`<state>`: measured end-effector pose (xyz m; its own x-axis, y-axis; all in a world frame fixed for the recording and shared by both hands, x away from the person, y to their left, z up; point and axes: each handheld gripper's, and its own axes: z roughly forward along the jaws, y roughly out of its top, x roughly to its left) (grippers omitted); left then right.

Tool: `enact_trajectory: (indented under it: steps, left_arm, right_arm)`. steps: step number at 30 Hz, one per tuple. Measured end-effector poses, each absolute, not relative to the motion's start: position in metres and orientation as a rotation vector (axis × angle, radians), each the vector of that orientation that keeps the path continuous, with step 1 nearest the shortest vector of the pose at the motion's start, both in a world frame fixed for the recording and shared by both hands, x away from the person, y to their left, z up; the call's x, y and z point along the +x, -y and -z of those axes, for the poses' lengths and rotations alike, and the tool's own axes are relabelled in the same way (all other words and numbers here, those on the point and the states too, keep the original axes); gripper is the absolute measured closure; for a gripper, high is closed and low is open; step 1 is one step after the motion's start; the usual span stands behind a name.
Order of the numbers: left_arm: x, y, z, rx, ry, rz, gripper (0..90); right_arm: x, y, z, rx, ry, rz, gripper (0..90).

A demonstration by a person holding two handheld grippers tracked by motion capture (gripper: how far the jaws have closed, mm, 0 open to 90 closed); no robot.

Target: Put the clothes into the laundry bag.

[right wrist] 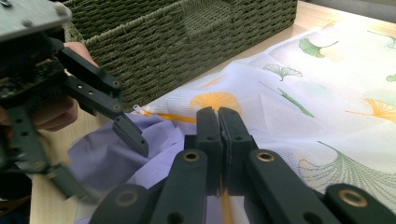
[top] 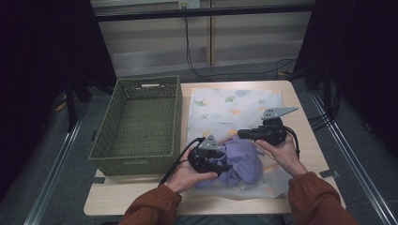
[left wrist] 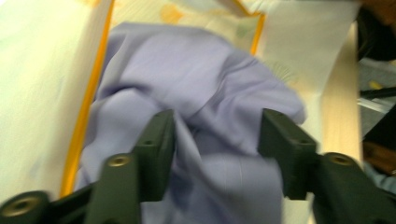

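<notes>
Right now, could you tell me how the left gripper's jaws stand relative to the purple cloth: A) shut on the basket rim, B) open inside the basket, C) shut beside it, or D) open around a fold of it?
D: the left gripper has its jaws apart with the purple cloth bunched between them.

My sleeves (top: 150,206) are rust-orange. Each hand-held gripper, left (top: 210,159) and right (top: 263,133), is black, topped with a grey three-cornered plate (top: 278,112), brass-coloured screws (right wrist: 265,157) in the jaws, trailing a black cable (top: 174,164).
</notes>
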<state>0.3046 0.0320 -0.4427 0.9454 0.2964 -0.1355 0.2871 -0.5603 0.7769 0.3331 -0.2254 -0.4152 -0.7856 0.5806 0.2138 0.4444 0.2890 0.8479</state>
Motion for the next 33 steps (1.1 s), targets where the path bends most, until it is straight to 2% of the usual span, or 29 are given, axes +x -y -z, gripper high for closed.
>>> enact_trajectory:
  steps: [2, 6, 11, 19, 26, 31, 33]
  left_arm:
    - [0.305, -0.029, 0.441, 2.184, -0.419, -0.007, 37.7]
    - [0.308, -0.022, 0.443, 2.176, -0.452, 0.004, 35.7]
    - [0.31, -0.014, 0.46, 2.259, -0.455, 0.008, 26.6]
    - [0.313, -0.006, 0.482, 2.363, -0.443, 0.004, 26.2]
    - [0.311, -0.001, 0.492, 2.42, -0.385, 0.02, 16.4]
    - [0.308, -0.004, 0.496, 2.396, -0.328, 0.021, 15.3]
    - [0.304, -0.003, 0.497, 2.418, -0.297, -0.025, 14.4]
  right_arm:
    - [0.333, 0.225, 0.415, 0.965, -2.411, -1.516, 88.3]
    - [0.333, 0.225, 0.416, 0.963, -2.411, -1.519, 88.3]
    - [0.333, 0.225, 0.416, 0.963, -2.414, -1.517, 88.3]
    - [0.334, 0.223, 0.417, 0.948, -2.425, -1.507, 88.3]
    - [0.333, 0.223, 0.417, 0.958, -2.422, -1.507, 88.3]
    - [0.333, 0.224, 0.417, 0.953, -2.422, -1.506, 88.3]
    - [0.333, 0.223, 0.417, 0.954, -2.424, -1.507, 88.3]
